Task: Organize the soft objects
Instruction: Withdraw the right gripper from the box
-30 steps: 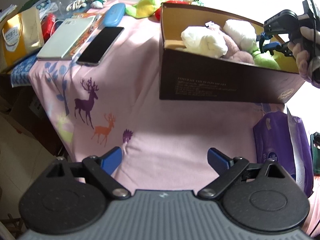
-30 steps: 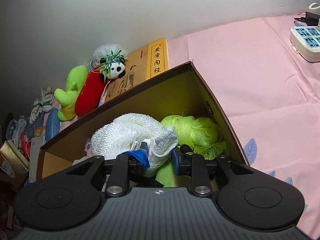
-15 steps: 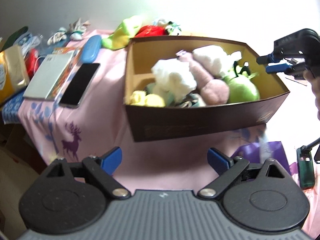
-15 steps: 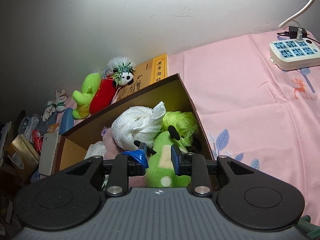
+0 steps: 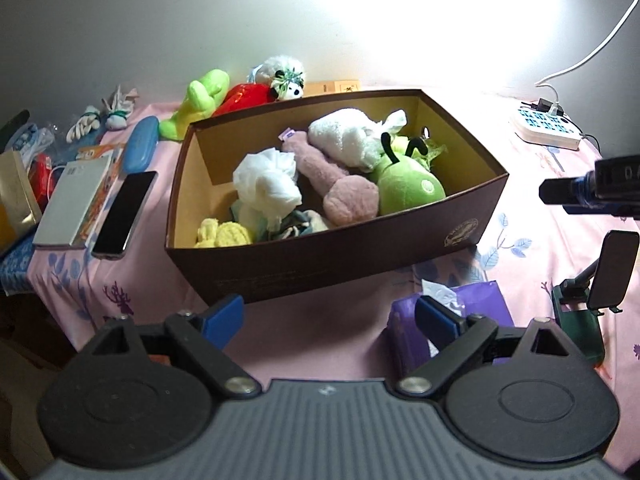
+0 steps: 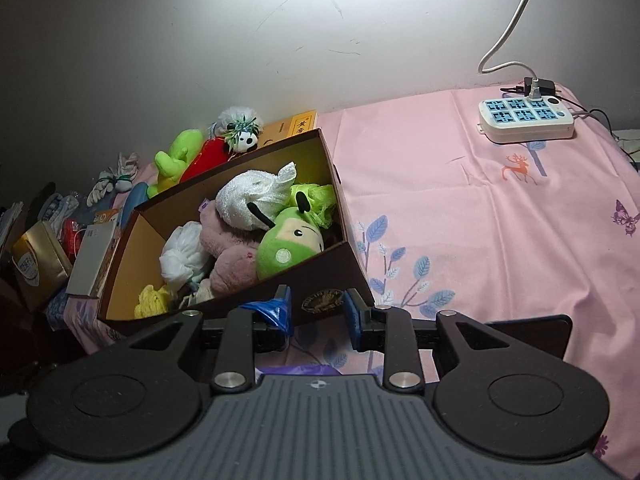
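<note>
Left wrist view: the left gripper [image 5: 329,318] stands wide apart and empty, above the pink cloth [image 5: 312,344] before the brown box [image 5: 360,256]. Soft toys [image 5: 408,186] lie inside the box.

Right wrist view: the right gripper [image 6: 317,312] has just been opening; its narrow gap holds nothing, near the box's [image 6: 256,300] front corner.

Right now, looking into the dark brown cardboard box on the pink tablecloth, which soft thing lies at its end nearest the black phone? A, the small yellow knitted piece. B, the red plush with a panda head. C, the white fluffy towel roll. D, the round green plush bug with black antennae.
A: the small yellow knitted piece lies in the corner of the dark brown cardboard box closest to the black phone.
</note>
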`<state>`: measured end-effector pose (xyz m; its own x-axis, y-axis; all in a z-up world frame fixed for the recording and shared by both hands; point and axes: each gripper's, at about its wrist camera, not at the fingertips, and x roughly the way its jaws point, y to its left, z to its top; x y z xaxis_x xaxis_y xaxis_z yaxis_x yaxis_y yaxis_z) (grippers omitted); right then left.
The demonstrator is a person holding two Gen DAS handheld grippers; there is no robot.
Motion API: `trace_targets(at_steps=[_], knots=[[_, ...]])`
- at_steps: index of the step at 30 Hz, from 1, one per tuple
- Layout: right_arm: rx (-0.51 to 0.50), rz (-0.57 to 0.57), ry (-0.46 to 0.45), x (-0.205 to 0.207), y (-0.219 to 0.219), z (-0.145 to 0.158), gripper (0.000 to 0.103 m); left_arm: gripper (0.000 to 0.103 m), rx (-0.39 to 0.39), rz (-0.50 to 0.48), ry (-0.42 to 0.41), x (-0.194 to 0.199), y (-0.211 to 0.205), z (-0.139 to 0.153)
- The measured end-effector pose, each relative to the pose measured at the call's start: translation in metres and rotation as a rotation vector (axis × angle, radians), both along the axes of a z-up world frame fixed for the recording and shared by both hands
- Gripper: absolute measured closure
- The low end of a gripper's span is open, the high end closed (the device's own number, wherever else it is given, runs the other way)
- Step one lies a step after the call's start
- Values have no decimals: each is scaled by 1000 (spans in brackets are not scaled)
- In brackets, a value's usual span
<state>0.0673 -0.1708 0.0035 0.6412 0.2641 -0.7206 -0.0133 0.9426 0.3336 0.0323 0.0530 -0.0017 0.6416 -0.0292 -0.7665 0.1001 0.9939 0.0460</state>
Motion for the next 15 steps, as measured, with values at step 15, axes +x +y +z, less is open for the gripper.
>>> trace_targets(at_steps=[15], knots=[[-1, -69, 14, -102, -69, -14, 90, 7, 14, -27, 48, -51, -79, -3]])
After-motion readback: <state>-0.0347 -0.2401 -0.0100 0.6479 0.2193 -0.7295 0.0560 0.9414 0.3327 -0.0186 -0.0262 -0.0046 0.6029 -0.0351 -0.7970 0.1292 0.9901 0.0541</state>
